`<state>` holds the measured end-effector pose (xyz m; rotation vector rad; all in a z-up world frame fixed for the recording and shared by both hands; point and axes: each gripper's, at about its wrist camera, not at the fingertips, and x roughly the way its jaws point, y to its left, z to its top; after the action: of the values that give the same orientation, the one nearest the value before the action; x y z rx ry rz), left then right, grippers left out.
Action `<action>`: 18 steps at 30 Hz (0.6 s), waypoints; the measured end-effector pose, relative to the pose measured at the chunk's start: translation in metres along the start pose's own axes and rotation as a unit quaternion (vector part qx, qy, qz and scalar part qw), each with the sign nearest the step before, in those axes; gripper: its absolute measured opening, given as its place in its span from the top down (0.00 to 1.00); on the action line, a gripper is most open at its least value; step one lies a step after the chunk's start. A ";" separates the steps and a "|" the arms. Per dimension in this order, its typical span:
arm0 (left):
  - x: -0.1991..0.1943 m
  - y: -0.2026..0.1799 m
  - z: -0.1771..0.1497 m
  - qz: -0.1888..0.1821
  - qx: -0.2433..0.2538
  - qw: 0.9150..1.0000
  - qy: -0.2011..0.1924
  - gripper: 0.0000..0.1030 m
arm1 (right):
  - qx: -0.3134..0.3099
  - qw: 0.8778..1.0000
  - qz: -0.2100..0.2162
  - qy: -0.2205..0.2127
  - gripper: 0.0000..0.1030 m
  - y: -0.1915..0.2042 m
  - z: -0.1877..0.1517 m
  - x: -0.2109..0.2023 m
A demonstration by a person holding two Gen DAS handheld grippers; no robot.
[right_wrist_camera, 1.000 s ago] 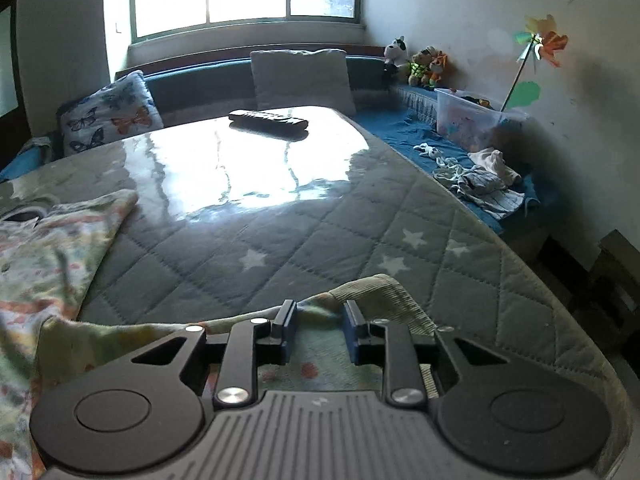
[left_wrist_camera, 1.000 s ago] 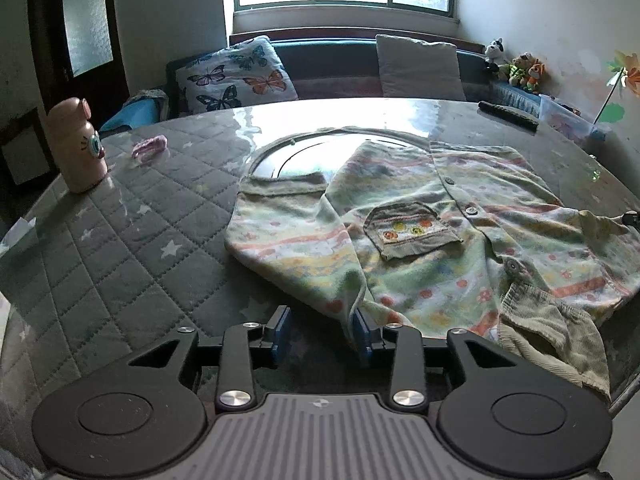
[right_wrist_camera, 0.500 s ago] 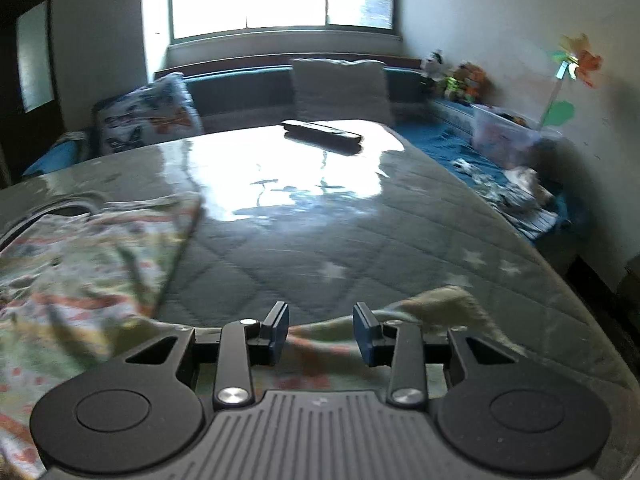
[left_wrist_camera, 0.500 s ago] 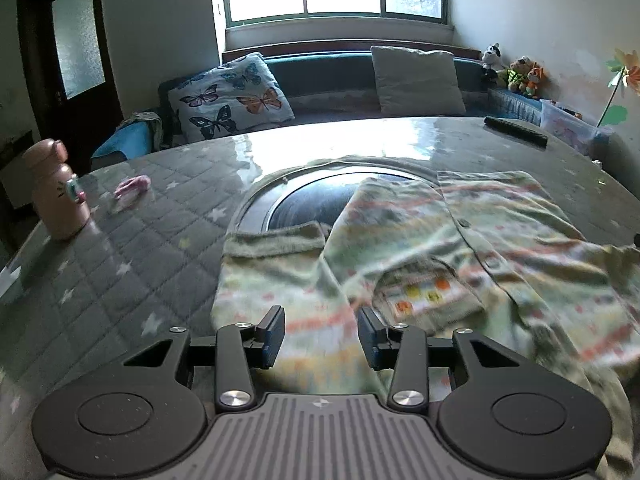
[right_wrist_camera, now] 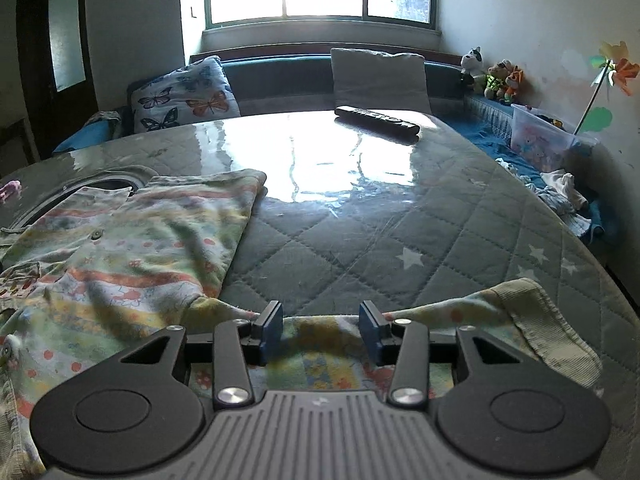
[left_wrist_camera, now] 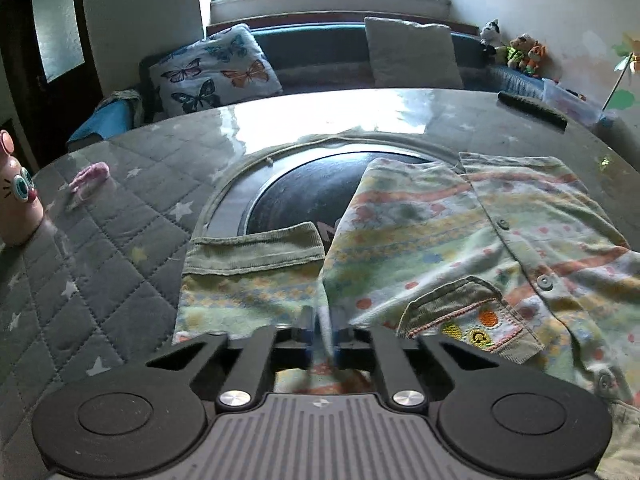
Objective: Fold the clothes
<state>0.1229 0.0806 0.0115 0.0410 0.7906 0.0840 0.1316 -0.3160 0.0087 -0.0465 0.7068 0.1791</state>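
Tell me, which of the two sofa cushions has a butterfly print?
The butterfly cushion at the sofa's left end; the plain grey cushion further right has no print.

Open quilted table to the right and far side; clutter only at the edges.

The patterned shirt (right_wrist_camera: 120, 248) covered the near-left of the table (right_wrist_camera: 360, 232), its sleeve (right_wrist_camera: 500, 312) trailing across the near edge under the right gripper (right_wrist_camera: 320, 330). Beyond lay bare quilted surface, broken only by a remote control (right_wrist_camera: 378, 118) near the far edge. In the left view, a pink bottle (left_wrist_camera: 16, 196) and a small pink item (left_wrist_camera: 90, 174) stood at the left margin, well apart from the shirt.
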 end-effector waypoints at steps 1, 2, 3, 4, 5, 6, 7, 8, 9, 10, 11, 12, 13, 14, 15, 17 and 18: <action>-0.004 0.002 -0.001 0.005 -0.001 1.000 -0.007 0.98 | 0.000 1.000 0.000 0.000 0.58 0.000 0.000 0.000; -0.008 0.005 -0.002 0.008 -0.008 1.000 -0.013 0.98 | 0.000 1.000 0.000 0.000 0.58 0.000 0.000 0.000; -0.013 0.009 -0.002 0.012 -0.016 1.000 -0.018 0.99 | 0.000 1.000 -0.001 0.000 0.58 -0.001 -0.001 0.001; -0.019 0.013 -0.004 0.018 -0.026 0.999 -0.025 0.99 | -0.001 1.000 -0.001 0.000 0.58 -0.001 -0.001 0.001; -0.025 0.018 -0.005 0.025 -0.033 0.999 -0.030 0.99 | -0.001 1.000 -0.001 0.000 0.58 -0.001 -0.001 0.001; -0.031 0.023 -0.007 0.033 -0.041 0.998 -0.036 0.99 | -0.001 1.000 -0.001 0.000 0.58 -0.001 -0.001 0.001; -0.038 0.029 -0.010 0.041 -0.050 0.997 -0.043 0.99 | 0.000 1.000 -0.002 0.000 0.58 -0.001 -0.001 0.001; -0.045 0.035 -0.013 0.047 -0.059 0.996 -0.047 0.99 | 0.000 1.000 -0.002 0.000 0.57 -0.001 -0.001 0.001; -0.052 0.041 -0.017 0.053 -0.069 0.995 -0.050 0.99 | 0.000 1.000 -0.002 0.000 0.57 -0.001 -0.001 0.001; -0.058 0.047 -0.021 0.059 -0.078 0.994 -0.054 0.99 | 0.000 1.000 -0.003 0.000 0.57 -0.001 -0.002 0.000; -0.064 0.052 -0.025 0.065 -0.087 0.992 -0.056 0.99 | 0.000 1.000 -0.003 0.000 0.57 0.000 -0.002 0.000; -0.070 0.058 -0.031 0.070 -0.097 0.991 -0.058 0.99 | -0.002 1.000 -0.002 -0.001 0.57 0.001 -0.002 -0.001; -0.076 0.063 -0.037 0.076 -0.106 0.990 -0.057 0.99 | -0.010 1.000 0.001 -0.002 0.57 0.005 -0.001 -0.003; -0.081 0.068 -0.043 0.081 -0.116 0.988 -0.057 0.99 | -0.018 1.000 0.005 -0.004 0.57 0.008 -0.001 -0.004; -0.085 0.072 -0.048 0.085 -0.124 0.987 -0.056 0.99 | -0.026 1.000 0.008 -0.008 0.57 0.013 0.001 -0.006; -0.092 0.080 -0.058 0.093 -0.140 0.984 -0.054 0.99 | -0.044 0.999 0.025 -0.019 0.56 0.024 0.005 -0.014; -0.096 0.084 -0.063 0.097 -0.147 0.983 -0.053 0.99 | -0.048 0.998 0.036 -0.023 0.54 0.030 0.008 -0.017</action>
<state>0.0054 0.1559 0.0411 -0.1573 0.6591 0.3808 0.1187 -0.2883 0.0258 -0.1077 0.6538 0.2819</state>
